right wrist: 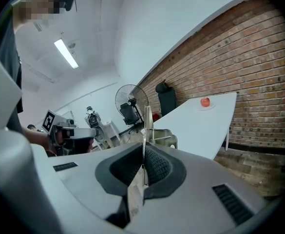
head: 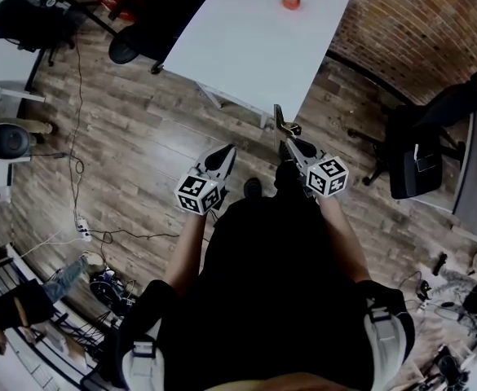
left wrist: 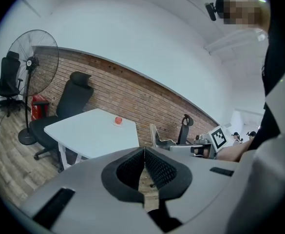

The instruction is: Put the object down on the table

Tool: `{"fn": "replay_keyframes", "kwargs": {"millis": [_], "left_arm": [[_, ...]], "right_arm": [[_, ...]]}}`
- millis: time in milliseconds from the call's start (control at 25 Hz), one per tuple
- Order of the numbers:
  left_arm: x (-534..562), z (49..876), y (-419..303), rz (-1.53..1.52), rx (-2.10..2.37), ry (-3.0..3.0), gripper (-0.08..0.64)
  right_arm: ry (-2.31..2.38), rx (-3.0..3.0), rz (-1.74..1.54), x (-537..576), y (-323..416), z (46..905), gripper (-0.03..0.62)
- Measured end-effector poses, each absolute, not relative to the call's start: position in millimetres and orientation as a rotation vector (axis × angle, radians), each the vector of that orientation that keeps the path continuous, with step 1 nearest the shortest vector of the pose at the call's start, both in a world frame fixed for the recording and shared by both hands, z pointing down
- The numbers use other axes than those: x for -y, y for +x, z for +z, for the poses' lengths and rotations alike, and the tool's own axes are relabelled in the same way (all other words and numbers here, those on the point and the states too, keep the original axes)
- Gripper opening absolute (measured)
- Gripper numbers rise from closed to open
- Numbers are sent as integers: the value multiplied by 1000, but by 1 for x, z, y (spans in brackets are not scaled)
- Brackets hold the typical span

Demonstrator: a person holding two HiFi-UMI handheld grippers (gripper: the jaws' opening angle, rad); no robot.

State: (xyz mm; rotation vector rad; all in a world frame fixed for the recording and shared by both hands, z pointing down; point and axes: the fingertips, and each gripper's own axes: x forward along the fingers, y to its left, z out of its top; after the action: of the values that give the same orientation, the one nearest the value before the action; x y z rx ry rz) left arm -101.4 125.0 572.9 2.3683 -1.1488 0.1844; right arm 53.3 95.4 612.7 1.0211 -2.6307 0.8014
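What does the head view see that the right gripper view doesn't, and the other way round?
Only the head view: the cable and the white power strip. Only the right gripper view: the ceiling light. Both: the white table, the red object on it, the brick wall, and the right gripper shut on a thin metal piece.

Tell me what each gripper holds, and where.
The right gripper pinches a thin metal bracket by its lower end; the left gripper is shut on nothing.
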Motion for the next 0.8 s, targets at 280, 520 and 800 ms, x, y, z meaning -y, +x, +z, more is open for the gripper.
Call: {"fn": "replay_keyframes", "kwargs": {"millis": [280,520,800], "left_arm": [[-101,573,-95,174,1213,2330,25],[-69,566,-88,160,1306,2297,23],[-36,556,-91,146,1467,2217,23]], "right_arm": [[928,2628,823,-63,57,620,3],[827,2668,800,-10,58,614,3],[670,2713,794,50,47,610,3]]}}
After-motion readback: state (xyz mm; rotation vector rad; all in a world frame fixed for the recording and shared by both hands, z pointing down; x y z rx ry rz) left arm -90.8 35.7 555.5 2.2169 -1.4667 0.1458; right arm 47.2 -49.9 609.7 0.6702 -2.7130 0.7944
